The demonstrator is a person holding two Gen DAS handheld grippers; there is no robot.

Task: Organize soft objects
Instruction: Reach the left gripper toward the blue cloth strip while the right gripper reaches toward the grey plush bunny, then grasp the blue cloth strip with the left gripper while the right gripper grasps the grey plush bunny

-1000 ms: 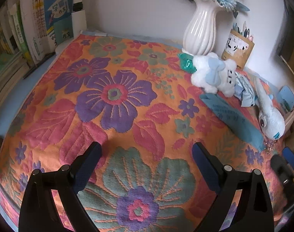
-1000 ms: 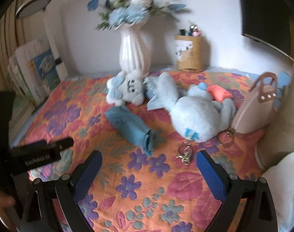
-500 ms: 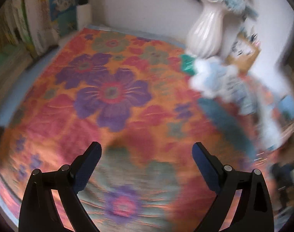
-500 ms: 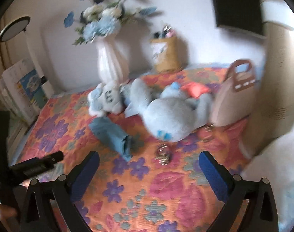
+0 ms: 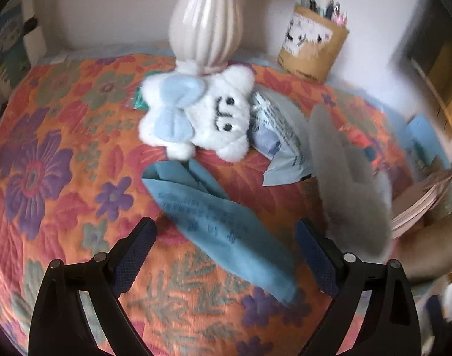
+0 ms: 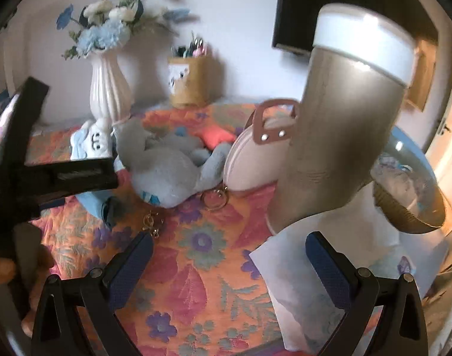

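In the left wrist view my left gripper (image 5: 226, 255) is open and empty, just above a folded blue cloth (image 5: 217, 222) on the floral cover. A white star plush with a blue bow (image 5: 202, 115) lies beyond it, against the vase. A grey plush (image 5: 353, 184) lies blurred at the right. In the right wrist view my right gripper (image 6: 229, 264) is open and empty over the floral cover. The grey plush (image 6: 169, 172), the white plush (image 6: 92, 142) and the blue cloth (image 6: 98, 204) lie ahead on the left, partly behind the left gripper's body.
A white ribbed vase (image 5: 205, 20) and a cardboard pen holder (image 5: 312, 44) stand at the back wall. A tall tan cylinder (image 6: 341, 118) with a white rim stands close on the right. A round pink bag (image 6: 252, 157), key rings (image 6: 214, 198) and white packets (image 6: 330, 267) lie nearby.
My left gripper has swung right and forward, from the bare flowered cover to over the blue cloth. My right gripper has turned right, and the tan cylinder now fills its right side.
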